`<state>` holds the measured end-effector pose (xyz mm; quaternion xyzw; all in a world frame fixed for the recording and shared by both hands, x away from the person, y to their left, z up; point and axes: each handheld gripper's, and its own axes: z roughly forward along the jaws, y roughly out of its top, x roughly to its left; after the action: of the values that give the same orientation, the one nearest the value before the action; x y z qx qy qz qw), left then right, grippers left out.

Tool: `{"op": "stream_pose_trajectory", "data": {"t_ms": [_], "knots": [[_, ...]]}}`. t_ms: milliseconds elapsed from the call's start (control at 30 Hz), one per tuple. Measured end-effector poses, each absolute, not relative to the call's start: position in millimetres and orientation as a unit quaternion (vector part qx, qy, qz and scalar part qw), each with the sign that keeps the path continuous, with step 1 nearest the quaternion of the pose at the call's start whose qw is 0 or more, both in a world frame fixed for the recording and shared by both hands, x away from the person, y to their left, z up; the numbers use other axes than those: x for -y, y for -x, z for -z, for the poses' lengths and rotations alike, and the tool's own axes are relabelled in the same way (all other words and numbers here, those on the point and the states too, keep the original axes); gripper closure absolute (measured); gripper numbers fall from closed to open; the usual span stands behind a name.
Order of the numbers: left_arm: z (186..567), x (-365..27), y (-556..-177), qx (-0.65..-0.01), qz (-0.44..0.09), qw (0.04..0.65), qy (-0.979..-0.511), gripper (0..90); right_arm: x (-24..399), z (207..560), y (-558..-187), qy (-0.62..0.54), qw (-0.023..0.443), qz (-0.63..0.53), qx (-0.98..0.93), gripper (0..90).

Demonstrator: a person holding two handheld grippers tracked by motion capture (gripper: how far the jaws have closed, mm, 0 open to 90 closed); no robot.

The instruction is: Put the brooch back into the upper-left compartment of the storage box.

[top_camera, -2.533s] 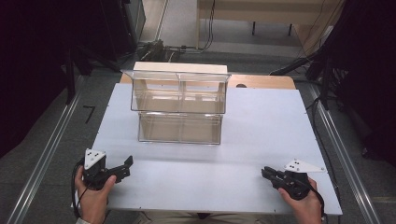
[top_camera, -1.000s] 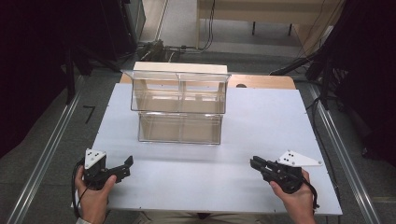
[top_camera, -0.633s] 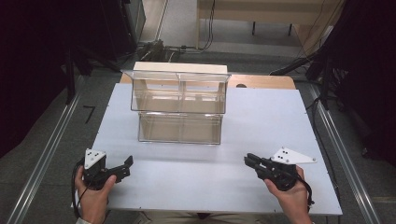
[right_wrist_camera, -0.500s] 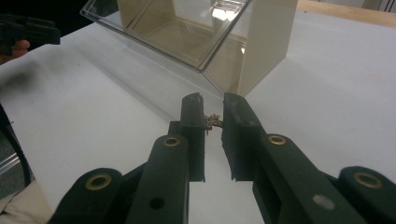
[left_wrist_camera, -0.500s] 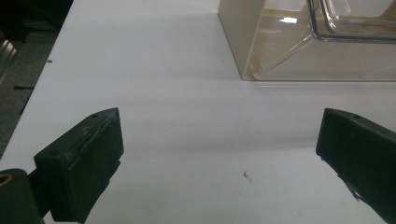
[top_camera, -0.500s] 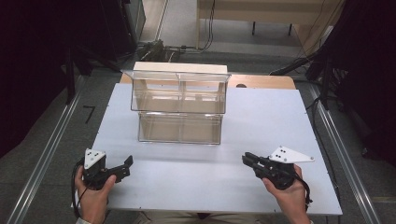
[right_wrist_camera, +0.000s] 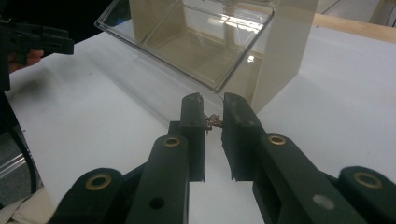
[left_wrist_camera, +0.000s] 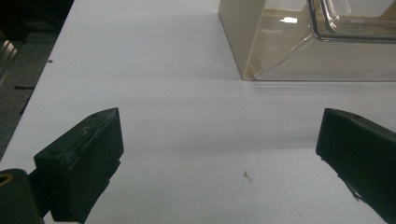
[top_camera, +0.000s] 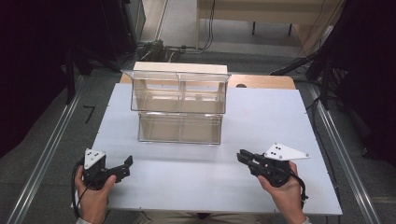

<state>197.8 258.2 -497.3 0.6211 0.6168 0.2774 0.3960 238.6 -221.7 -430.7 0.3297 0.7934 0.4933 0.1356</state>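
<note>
Nearer the clear plastic bin (top_camera: 180, 107) now, right hand-held gripper (right_wrist_camera: 214, 122) pinches a tiny brown wiry tangle (right_wrist_camera: 213, 122); left hand-held gripper (left_wrist_camera: 219, 154) gapes.

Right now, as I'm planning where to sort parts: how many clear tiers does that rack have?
2. The upper clear tier juts forward; the lower clear tier sits directly beneath it on the table. Others behind may be hidden.

Bin (top_camera: 180, 100) was clear glossy plastic with a beige matt frame. Worktop (top_camera: 261, 121) was smooth matt white, bare wood at far edge. Fingers (right_wrist_camera: 194, 126) were matt black plastic, brass-look rivets.
</note>
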Motion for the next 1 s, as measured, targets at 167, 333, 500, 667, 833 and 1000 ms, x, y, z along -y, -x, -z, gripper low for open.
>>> {"op": "stream_pose_trajectory", "data": {"t_ms": [167,333,500,667,833,1000], "knots": [[497.3,-258.5,-197.7,-0.617,-0.277,0.396,-0.621,1.4,214.5,427.3,-239.8,-0.322,0.134,-0.496,-0.795,77.0],[497.3,-258.7,-197.6,-0.617,-0.276,0.397,-0.62,1.4,207.2,423.9,-241.3,-0.314,0.132,-0.501,-0.795,76.9],[497.5,-258.7,-197.7,-0.618,-0.277,0.398,-0.619,1.4,199.7,420.3,-243.4,-0.308,0.131,-0.505,-0.796,77.0],[497.5,-258.8,-197.6,-0.619,-0.277,0.397,-0.619,1.4,190.8,418.2,-245.3,-0.3,0.127,-0.507,-0.798,76.9],[497.6,-258.8,-197.7,-0.619,-0.276,0.398,-0.618,1.4,182.0,416.5,-248.4,-0.293,0.125,-0.51,-0.799,77.0],[497.6,-259.2,-197.6,-0.619,-0.276,0.398,-0.618,1.4,174.0,415.0,-250.8,-0.287,0.121,-0.512,-0.8,76.9]]}}
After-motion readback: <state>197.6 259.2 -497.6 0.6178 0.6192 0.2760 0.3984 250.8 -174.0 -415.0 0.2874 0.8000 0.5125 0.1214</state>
